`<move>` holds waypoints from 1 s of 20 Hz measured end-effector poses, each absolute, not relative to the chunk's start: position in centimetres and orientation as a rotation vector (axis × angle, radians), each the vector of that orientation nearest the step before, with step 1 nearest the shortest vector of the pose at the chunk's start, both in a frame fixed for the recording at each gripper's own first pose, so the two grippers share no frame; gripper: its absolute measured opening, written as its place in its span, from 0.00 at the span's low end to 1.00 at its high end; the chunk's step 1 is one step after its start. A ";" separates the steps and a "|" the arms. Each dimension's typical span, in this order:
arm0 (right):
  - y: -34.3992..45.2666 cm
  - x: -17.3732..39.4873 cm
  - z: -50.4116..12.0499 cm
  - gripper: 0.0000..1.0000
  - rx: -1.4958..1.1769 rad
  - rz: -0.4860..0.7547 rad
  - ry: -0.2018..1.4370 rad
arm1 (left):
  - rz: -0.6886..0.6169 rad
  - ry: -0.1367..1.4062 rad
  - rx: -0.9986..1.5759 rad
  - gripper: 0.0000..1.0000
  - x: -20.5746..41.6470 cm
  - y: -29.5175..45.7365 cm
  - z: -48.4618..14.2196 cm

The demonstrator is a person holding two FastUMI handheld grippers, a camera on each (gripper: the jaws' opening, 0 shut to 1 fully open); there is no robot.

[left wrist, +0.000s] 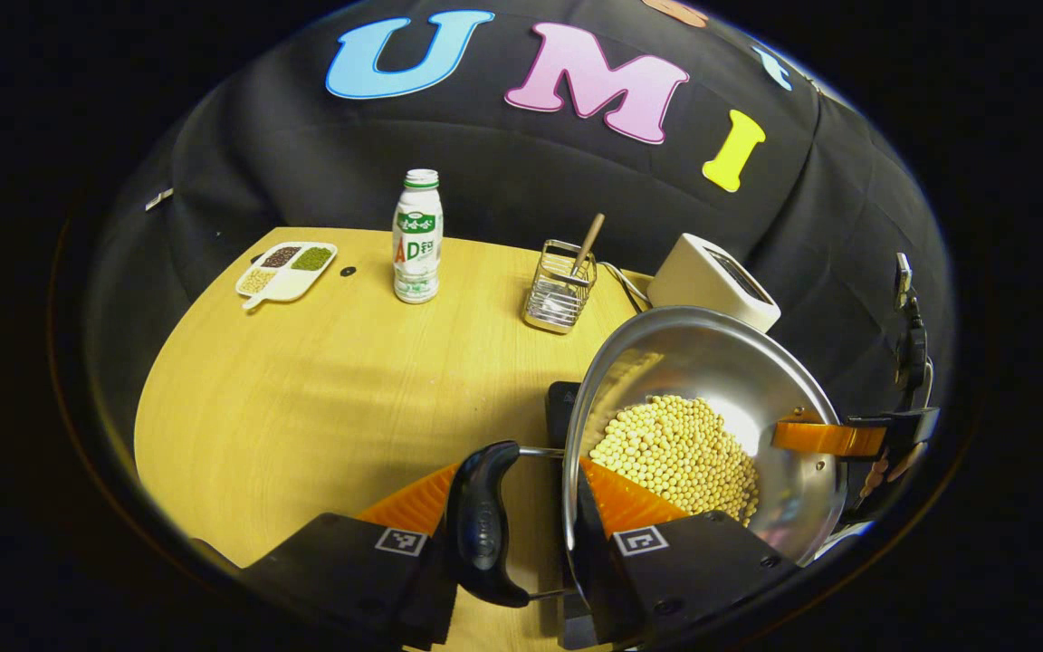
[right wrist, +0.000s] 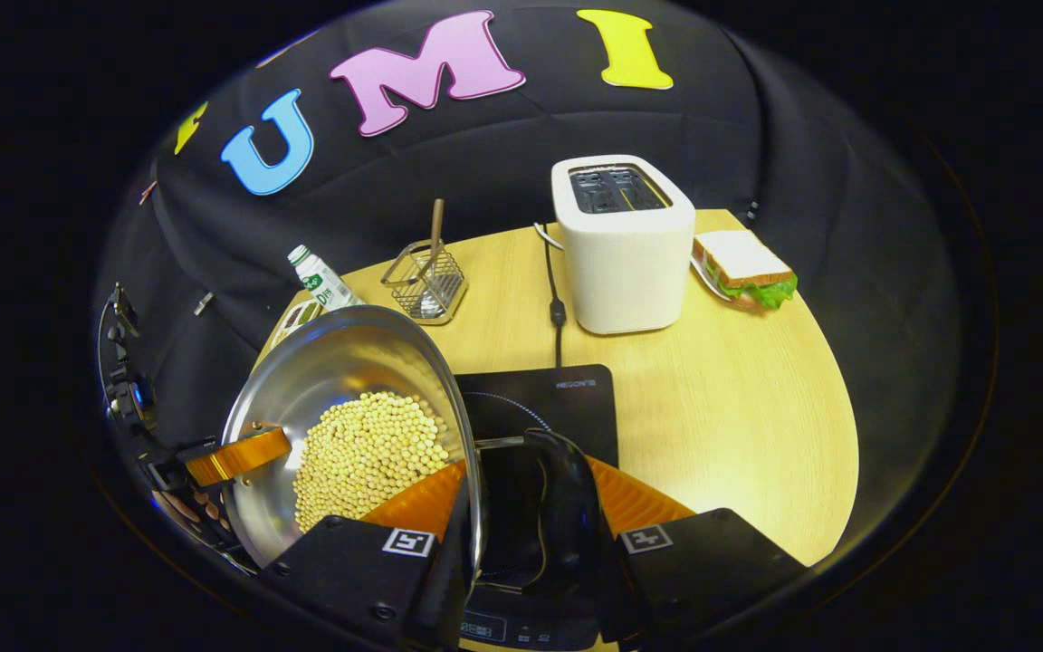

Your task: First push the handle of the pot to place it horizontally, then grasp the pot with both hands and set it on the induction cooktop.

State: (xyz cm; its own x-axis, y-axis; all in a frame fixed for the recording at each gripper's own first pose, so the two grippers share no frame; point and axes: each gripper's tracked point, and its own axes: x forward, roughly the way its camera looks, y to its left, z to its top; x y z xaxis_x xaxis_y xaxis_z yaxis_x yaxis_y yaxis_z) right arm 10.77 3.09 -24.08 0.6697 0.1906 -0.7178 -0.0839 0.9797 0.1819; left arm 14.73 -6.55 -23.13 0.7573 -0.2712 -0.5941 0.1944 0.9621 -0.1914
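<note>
A steel pot (left wrist: 712, 362) holding soybeans (left wrist: 675, 453) is gripped from both sides. My left gripper (left wrist: 521, 480) is shut on one black side handle (left wrist: 481, 521) and the rim beside it, one finger inside the pot. My right gripper (right wrist: 526, 475) is shut the same way on the opposite handle (right wrist: 562, 507). The right gripper view shows the pot (right wrist: 340, 362) by the left part of the black induction cooktop (right wrist: 540, 398). Whether its base touches the cooktop is hidden. Each gripper also appears across the pot in the other's view, a finger (left wrist: 834, 439) hooked over the rim.
On the wooden table (left wrist: 304, 407) stand a white bottle (left wrist: 417, 235), a divided dish of beans (left wrist: 286, 269) and a wire basket (left wrist: 560, 290) with a stick. Behind the cooktop are a white toaster (right wrist: 626, 244), its cable (right wrist: 556, 308) and a sandwich (right wrist: 743, 267).
</note>
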 end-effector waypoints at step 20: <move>-0.7 13.5 -28.8 0.59 0.174 0.150 0.838 | -0.251 0.672 -0.121 0.61 17.2 -10.6 -27.5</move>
State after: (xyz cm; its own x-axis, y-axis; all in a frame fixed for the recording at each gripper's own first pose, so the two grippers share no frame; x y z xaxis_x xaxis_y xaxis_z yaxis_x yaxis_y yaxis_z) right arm 13.52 -0.72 -28.77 0.6600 0.2007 -0.7239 -0.0635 0.9751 0.2124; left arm 17.19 -10.61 -27.49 0.7537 -0.2687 -0.5998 0.1907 0.9628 -0.1917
